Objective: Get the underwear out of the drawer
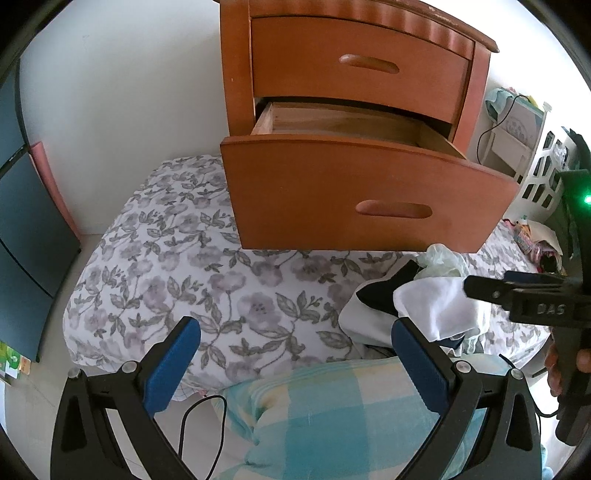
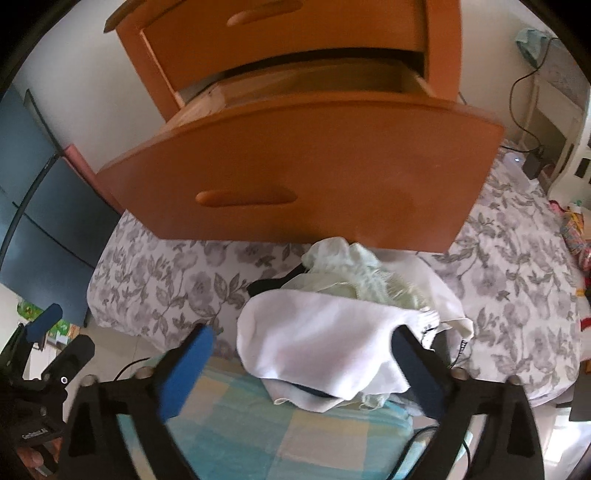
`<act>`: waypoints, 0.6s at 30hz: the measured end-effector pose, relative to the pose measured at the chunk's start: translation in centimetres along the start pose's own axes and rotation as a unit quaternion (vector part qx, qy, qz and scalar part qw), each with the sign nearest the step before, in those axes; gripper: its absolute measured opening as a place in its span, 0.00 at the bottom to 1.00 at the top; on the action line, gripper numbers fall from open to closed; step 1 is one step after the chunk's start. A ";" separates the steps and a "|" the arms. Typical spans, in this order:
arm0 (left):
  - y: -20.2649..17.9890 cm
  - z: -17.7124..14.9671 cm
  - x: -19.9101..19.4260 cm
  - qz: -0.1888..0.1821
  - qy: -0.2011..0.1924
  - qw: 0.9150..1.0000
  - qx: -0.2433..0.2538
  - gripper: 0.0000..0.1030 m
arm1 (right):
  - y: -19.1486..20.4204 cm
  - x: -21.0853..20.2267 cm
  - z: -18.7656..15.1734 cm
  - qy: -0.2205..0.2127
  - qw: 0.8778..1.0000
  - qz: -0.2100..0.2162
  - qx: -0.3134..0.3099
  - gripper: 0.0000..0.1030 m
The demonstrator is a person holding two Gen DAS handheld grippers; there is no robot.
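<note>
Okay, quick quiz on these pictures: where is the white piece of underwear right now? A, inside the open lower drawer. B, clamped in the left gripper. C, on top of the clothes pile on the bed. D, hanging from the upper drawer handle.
C: the white underwear lies on top of the clothes pile on the bed, in front of the open lower drawer, with the right gripper open around it.

We cannot see the floor of the open drawer (image 1: 354, 127), since its curved front hides it. The black garment (image 2: 273, 282) lies mostly buried under white underwear (image 2: 325, 339), and the nightstand (image 2: 332, 33) is cut off at the top edge.
</note>
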State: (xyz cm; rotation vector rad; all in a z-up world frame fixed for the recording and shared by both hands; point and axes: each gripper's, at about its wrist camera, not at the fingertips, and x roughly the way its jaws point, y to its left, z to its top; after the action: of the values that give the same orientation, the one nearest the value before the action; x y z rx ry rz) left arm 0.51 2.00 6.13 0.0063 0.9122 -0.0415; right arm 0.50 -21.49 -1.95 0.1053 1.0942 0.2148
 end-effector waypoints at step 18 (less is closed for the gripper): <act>1.9 1.1 2.6 0.014 -0.004 0.999 -0.041 1.00 | -3.1 -3.4 -0.8 -0.070 0.995 -0.064 0.043 1.00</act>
State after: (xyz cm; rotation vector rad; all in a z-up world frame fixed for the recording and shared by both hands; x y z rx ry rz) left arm 3.03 3.79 4.71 -0.0562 0.9055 0.0222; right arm -1.30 -25.31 0.03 0.1241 0.9668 0.0444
